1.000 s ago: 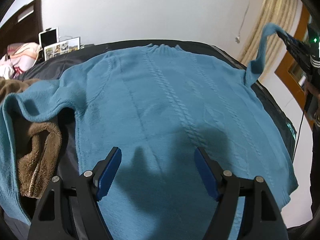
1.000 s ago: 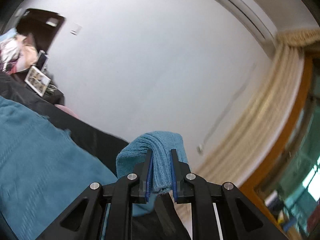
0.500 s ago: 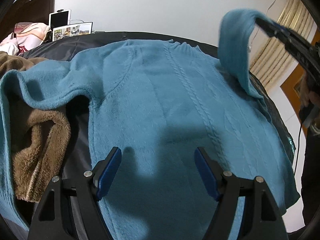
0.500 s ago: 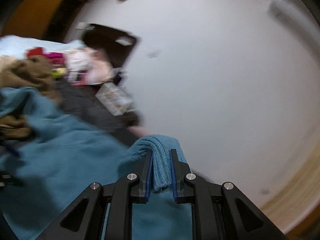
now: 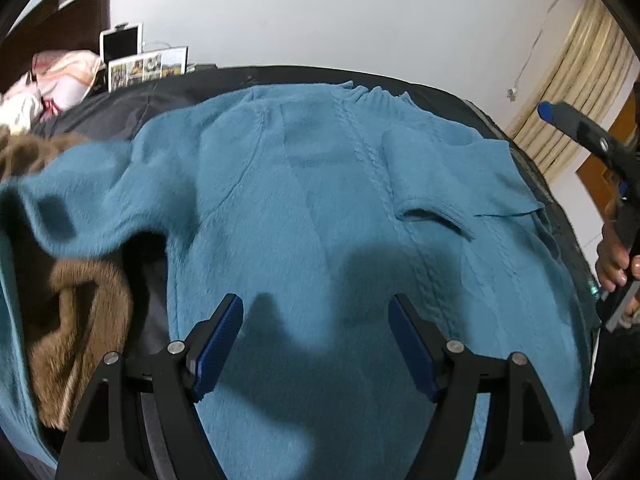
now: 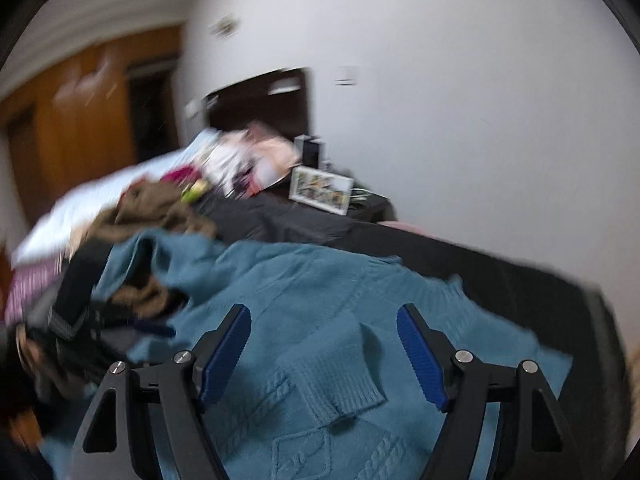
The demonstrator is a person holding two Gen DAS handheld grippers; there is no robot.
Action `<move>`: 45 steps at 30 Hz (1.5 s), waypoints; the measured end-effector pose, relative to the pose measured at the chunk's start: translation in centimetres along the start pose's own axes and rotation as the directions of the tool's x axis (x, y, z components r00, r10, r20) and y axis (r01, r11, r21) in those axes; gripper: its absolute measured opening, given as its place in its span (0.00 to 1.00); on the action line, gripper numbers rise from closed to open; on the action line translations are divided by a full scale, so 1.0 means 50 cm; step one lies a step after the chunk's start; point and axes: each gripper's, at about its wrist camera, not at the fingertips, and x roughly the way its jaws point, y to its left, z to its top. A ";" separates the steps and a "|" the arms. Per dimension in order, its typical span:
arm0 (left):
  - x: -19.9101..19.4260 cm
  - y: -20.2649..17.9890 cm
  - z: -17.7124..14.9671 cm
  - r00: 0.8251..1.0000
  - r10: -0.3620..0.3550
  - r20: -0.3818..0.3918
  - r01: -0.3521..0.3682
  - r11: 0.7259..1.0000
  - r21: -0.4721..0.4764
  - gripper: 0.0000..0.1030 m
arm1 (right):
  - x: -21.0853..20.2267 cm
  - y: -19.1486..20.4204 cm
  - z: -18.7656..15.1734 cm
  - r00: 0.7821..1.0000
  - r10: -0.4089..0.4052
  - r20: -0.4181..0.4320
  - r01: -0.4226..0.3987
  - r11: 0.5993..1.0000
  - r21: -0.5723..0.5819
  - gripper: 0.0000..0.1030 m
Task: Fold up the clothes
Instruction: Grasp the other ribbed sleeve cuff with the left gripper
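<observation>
A blue cable-knit sweater (image 5: 320, 208) lies flat on a dark surface (image 5: 132, 112). One sleeve (image 5: 432, 184) lies folded across its chest; its ribbed cuff (image 6: 340, 384) shows in the right wrist view. The other sleeve (image 5: 72, 196) trails off to the left. My left gripper (image 5: 316, 340) is open and empty above the sweater's lower body. My right gripper (image 6: 324, 344) is open and empty just above the folded sleeve on the sweater (image 6: 280, 292); it also shows at the right edge of the left wrist view (image 5: 576, 128).
A brown fleece garment (image 5: 76, 304) lies bunched at the left beside the sweater. A photo frame (image 5: 148, 66) and a tablet (image 5: 120, 46) stand at the far edge by the wall. Piled clothes (image 6: 240, 156) sit beyond. A curtain (image 5: 576, 92) hangs at right.
My right gripper carried the sleeve over the sweater's chest, opened and let it go; the sleeve now lies folded on the body. My left gripper stayed open above the hem area.
</observation>
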 end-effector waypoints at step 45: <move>0.076 -0.004 0.124 0.987 0.038 0.158 0.001 0.971 -0.237 0.20 | -0.068 -0.360 -0.142 0.844 -0.532 -0.067 0.451 0.636 0.626 0.75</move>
